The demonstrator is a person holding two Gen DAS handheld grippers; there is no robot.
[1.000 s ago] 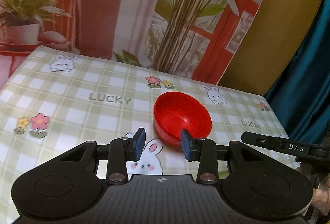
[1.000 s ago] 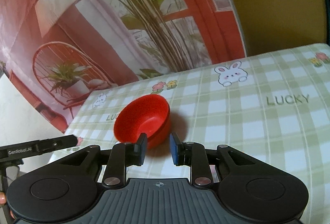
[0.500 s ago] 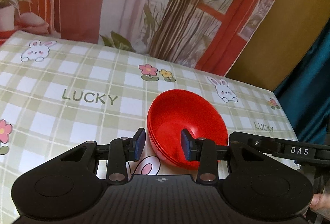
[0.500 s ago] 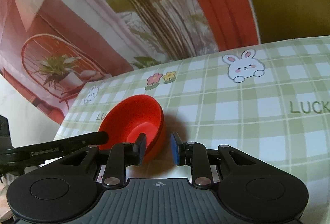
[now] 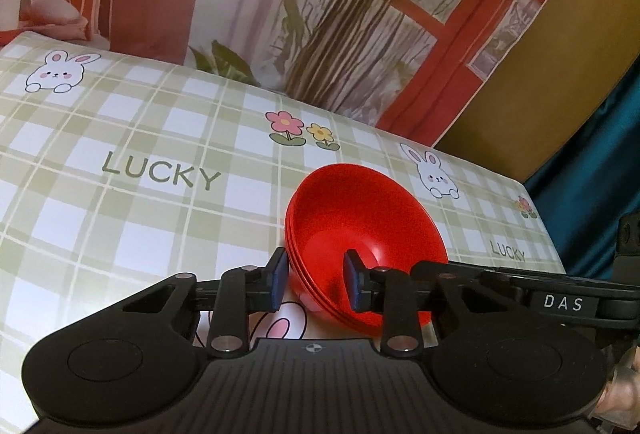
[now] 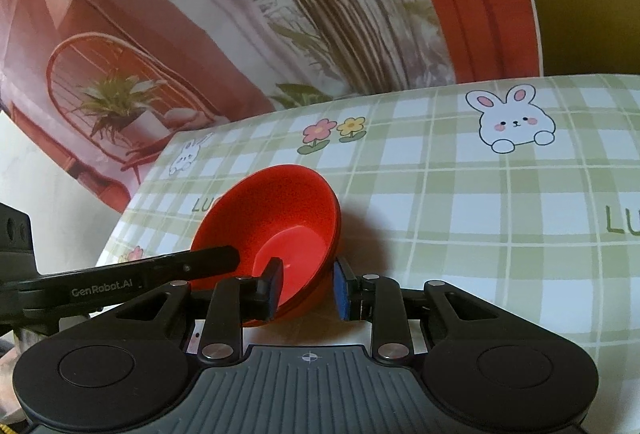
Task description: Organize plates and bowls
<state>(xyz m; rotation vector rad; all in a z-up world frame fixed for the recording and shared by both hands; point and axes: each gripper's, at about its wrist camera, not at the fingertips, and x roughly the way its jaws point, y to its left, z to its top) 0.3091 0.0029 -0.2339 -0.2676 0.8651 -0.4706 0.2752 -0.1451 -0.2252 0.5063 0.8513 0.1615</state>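
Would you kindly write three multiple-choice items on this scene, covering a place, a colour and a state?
1. Where do the bowls sit?
A. on the checked tablecloth
B. on a shelf
C. in a sink

2. What colour are the bowls?
A. blue
B. red
C. white

3. How are the bowls arranged?
A. scattered apart
B. upside down
C. nested in one stack

Answers:
1 A: the stack rests on the green check cloth beside a printed rabbit.
2 B: both views show them bright red.
3 C: layered rims show at the stack's left edge, between the closing jaws of the left hand-held gripper.
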